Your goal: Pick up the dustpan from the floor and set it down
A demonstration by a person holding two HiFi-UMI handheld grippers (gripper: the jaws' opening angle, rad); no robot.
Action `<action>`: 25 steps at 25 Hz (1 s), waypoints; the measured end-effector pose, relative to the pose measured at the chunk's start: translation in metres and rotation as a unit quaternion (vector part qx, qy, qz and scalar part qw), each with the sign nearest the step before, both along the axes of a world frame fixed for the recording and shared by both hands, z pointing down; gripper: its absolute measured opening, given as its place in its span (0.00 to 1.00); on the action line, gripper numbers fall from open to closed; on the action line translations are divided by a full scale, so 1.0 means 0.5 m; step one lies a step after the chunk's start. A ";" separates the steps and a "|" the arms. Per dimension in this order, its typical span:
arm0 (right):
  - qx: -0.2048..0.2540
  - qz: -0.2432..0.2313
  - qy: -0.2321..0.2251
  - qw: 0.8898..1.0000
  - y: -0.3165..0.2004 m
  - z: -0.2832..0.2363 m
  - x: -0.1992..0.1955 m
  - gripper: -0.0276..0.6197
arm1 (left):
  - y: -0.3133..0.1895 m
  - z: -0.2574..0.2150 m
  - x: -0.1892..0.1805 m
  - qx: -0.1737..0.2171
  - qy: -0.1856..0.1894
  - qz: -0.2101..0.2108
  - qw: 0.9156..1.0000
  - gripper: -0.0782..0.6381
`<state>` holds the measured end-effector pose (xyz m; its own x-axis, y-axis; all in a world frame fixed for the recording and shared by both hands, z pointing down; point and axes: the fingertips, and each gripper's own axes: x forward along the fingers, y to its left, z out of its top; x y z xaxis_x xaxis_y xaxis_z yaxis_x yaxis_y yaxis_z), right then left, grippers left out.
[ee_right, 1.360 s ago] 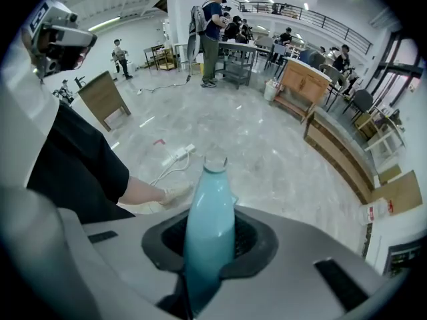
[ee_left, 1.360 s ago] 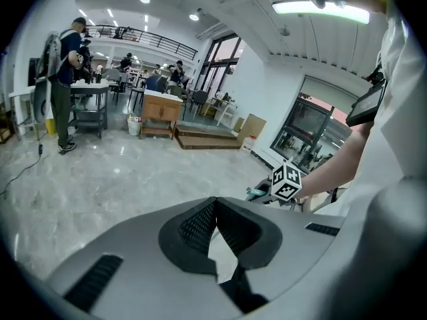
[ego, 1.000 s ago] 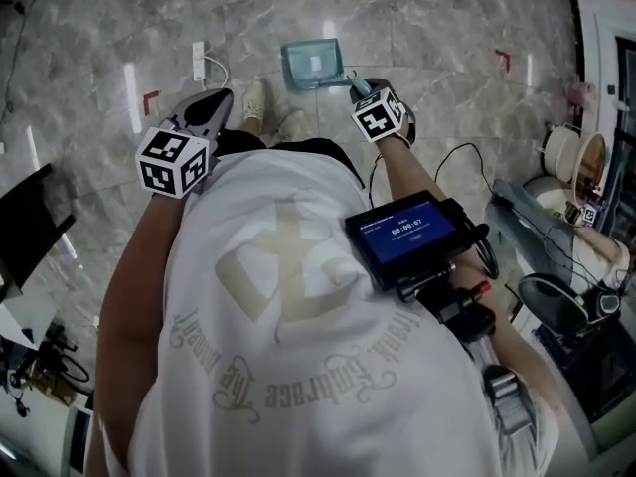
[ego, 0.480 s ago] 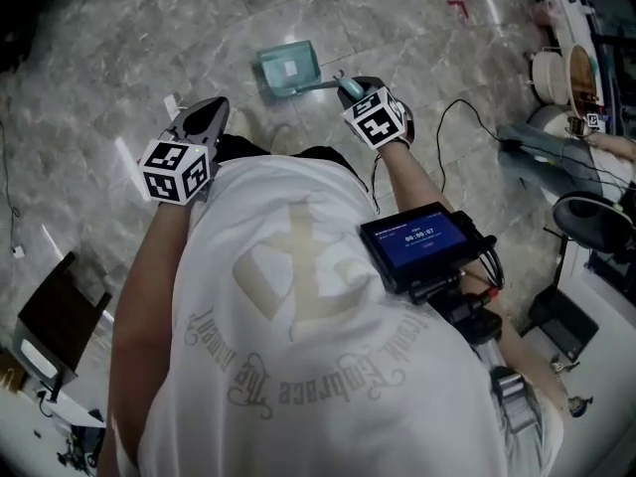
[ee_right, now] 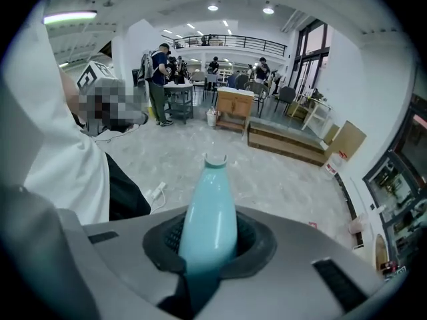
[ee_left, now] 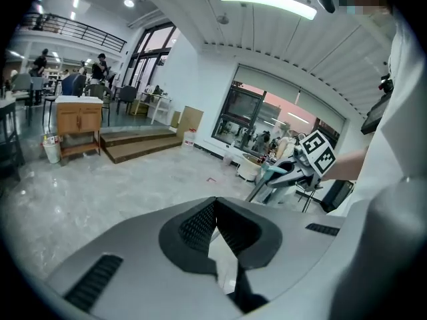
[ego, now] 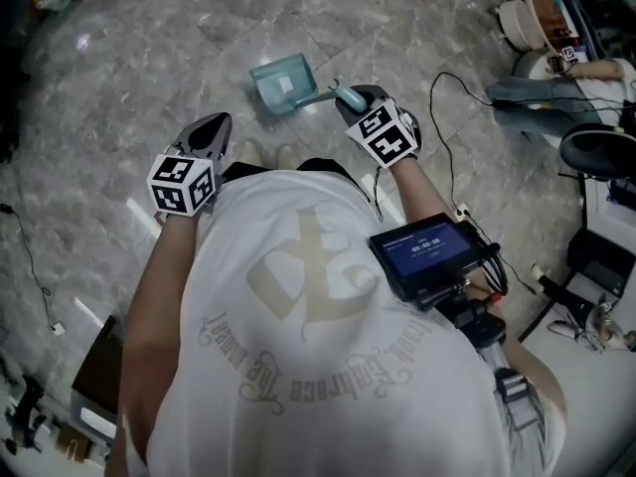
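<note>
Clamping my right gripper (ego: 353, 98) on the dustpan's (ego: 283, 81) teal handle (ee_right: 208, 219), I held it seemingly clear of the floor (ego: 149, 58) for carrying, while my left gripper (ego: 206, 135) hung with jaws together, empty.

Over the grey marble floor (ego: 129, 58), the right gripper (ego: 350, 95) was clamped on the handle of the teal dustpan (ego: 273, 76), its jaws having just closed a little further on it. The pan stuck out ahead and to the left of that gripper. The left gripper (ego: 214, 127) hung beside the person's white shirt (ego: 298, 316), well apart from the dustpan, with its marker cube (ego: 183, 183) facing up. A small screen (ego: 427, 250) glowed blue at the person's right side, and a black cable (ego: 442, 107) trailed across the floor toward the clutter at its right edge.
</note>
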<state>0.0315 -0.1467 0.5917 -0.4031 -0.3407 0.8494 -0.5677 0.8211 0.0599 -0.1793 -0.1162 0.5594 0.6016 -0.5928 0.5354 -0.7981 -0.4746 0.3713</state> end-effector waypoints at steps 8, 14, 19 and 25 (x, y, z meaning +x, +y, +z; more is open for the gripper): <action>0.043 0.059 -0.014 0.997 0.048 -0.104 -0.010 0.14 | -0.010 -0.003 -0.029 0.005 0.014 0.065 0.998 0.13; 0.059 0.099 -0.026 0.993 0.110 -0.141 -0.054 0.14 | 0.024 -0.002 -0.065 0.018 0.016 0.105 0.994 0.13; 0.064 0.125 -0.024 0.990 0.102 -0.153 -0.037 0.14 | -0.002 -0.005 -0.030 0.023 0.029 0.137 0.990 0.13; 0.064 0.159 -0.013 0.985 0.104 -0.159 -0.014 0.14 | -0.027 0.009 -0.004 0.009 0.037 0.166 0.985 0.13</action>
